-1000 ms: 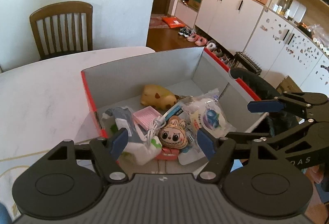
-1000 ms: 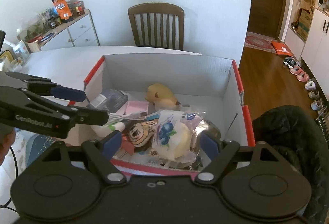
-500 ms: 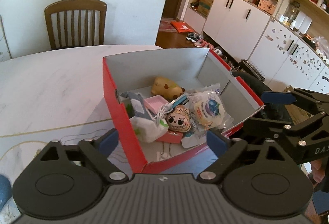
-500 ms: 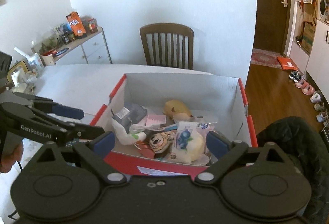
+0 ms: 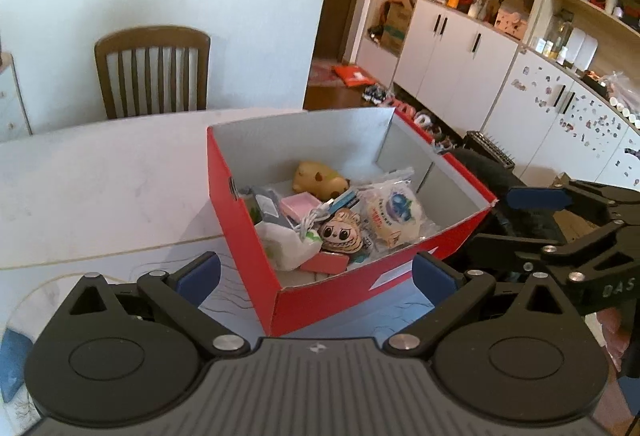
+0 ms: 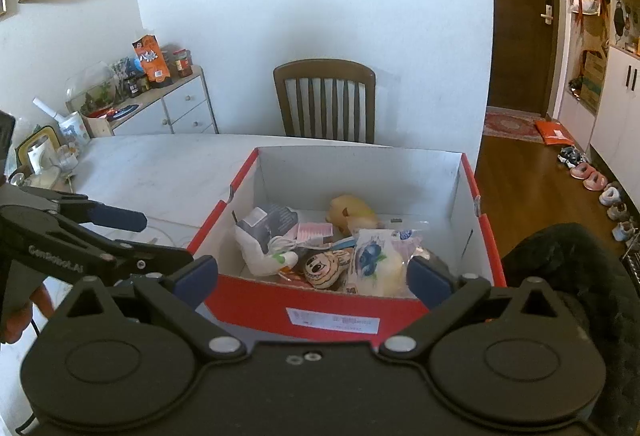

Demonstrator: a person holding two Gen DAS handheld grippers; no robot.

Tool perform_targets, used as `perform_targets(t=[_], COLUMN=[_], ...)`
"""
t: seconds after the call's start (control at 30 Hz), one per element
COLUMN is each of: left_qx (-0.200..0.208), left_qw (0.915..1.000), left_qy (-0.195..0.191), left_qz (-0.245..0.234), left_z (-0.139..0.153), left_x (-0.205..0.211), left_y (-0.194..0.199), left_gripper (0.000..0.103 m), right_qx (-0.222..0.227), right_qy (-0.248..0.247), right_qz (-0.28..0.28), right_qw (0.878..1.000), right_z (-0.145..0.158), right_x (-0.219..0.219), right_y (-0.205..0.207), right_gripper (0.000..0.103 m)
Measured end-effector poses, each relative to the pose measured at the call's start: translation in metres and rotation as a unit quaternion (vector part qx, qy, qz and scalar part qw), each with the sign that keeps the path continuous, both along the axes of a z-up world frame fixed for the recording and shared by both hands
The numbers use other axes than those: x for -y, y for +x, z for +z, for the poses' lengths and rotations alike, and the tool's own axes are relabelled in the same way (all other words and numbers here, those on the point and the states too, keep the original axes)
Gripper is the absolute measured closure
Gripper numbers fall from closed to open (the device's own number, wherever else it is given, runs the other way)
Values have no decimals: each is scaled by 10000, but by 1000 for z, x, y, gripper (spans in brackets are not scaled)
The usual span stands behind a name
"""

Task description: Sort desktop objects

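The red cardboard box with white inner walls [image 6: 472, 192], full of small objects, is standing on the white marble table [image 5: 100, 172] just ahead of both wide-open, empty grippers, w/ the left gripper [image 5: 316, 272] facing its near corner and the right gripper [image 6: 314, 276] facing its long side approx. square-on.

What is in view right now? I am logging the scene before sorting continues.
red cardboard box: 1, red outside, grey inside, on the table
yellow plush toy: 1, far end of box
pink flat case: 1, box middle
round brown doll face: 1, near end
clear packet with blue print: 1, box right
white marble table: 1, under box
brown wooden chair: 1, behind table
left gripper: open, before box
right gripper: open, before box
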State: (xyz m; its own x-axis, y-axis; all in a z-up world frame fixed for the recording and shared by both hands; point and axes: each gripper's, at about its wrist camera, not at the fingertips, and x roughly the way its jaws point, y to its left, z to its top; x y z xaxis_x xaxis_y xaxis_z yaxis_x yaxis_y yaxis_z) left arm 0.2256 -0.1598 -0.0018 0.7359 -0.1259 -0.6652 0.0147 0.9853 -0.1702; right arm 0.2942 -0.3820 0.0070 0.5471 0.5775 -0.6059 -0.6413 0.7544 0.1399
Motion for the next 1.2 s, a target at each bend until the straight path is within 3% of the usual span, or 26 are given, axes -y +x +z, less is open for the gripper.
perform_targets(t=[0.53,0.7,1.2], left_qx=[-279,-306,-379], left_qw=[9993,9992,9991], left_qy=[-22,122,87], left_qz=[251,217,187], left_z=[0,0,-6], left_x=[-4,0,0], left_y=[-21,-25,-28], left_gripper=[1,1,1], right_qx=[-96,-157,-313], right_qy=[136,124,78], right_qz=[-136,-161,-302], right_qw=[9998,9997,9990], right_z=[3,4,-2], right_x=[1,0,-3], right_y=[-28,-32,-34], right_gripper=[1,1,1])
